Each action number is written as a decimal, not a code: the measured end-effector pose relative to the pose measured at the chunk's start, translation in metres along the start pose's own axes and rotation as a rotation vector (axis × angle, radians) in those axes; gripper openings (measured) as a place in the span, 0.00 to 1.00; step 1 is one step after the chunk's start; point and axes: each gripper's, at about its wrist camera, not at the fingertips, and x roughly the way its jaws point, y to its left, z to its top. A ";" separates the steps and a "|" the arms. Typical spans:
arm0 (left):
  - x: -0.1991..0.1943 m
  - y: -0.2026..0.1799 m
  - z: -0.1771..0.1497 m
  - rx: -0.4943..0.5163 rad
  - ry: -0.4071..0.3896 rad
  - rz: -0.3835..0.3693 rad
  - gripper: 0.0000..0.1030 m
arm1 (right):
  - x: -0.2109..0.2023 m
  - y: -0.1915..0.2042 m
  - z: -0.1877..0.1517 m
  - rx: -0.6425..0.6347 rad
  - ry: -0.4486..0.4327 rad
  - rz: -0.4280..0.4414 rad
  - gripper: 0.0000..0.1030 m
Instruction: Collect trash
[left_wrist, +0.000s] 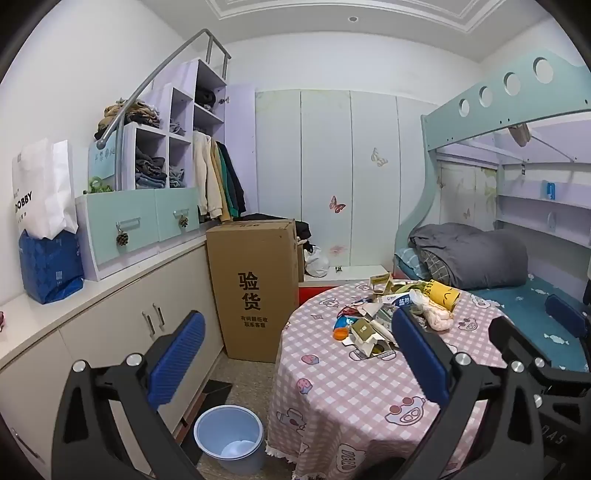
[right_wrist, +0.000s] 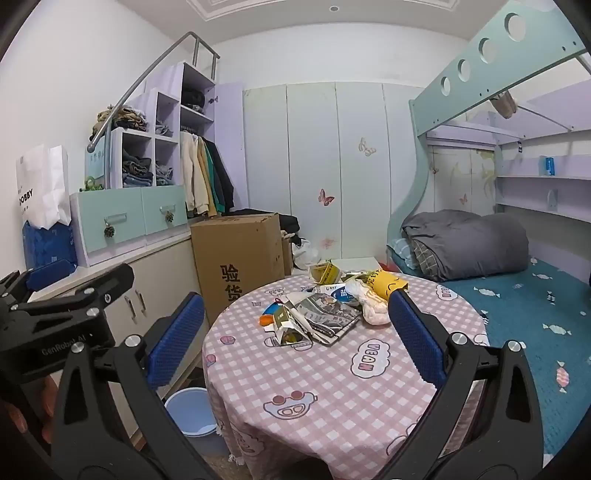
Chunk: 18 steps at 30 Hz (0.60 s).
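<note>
Trash (right_wrist: 332, 302) is heaped on the far half of the checked table (right_wrist: 332, 398), bucket (left_wrist: 229, 439) on the floor at its left; both grippers, left (left_wrist: 295, 354) and right (right_wrist: 295, 343), are held spread and empty, so one loose outer piece is best pinched first.

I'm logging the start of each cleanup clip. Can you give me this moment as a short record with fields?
trash: pile of paper, cartons and wrappers on the round table, toward its far side
bin: blue bucket on the floor, left of the table, nearly empty
left gripper: open, holding nothing
right gripper: open, holding nothing
progress: nothing picked up yet
</note>
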 end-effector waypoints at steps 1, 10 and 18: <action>0.000 0.001 -0.001 -0.003 0.001 0.000 0.96 | 0.001 0.001 -0.001 -0.002 0.002 0.000 0.94; 0.016 -0.005 -0.002 -0.001 0.014 -0.018 0.96 | 0.007 -0.006 0.004 0.007 -0.009 -0.016 0.94; 0.025 -0.007 -0.008 0.003 0.020 -0.017 0.96 | 0.016 -0.007 -0.006 0.017 0.008 -0.017 0.94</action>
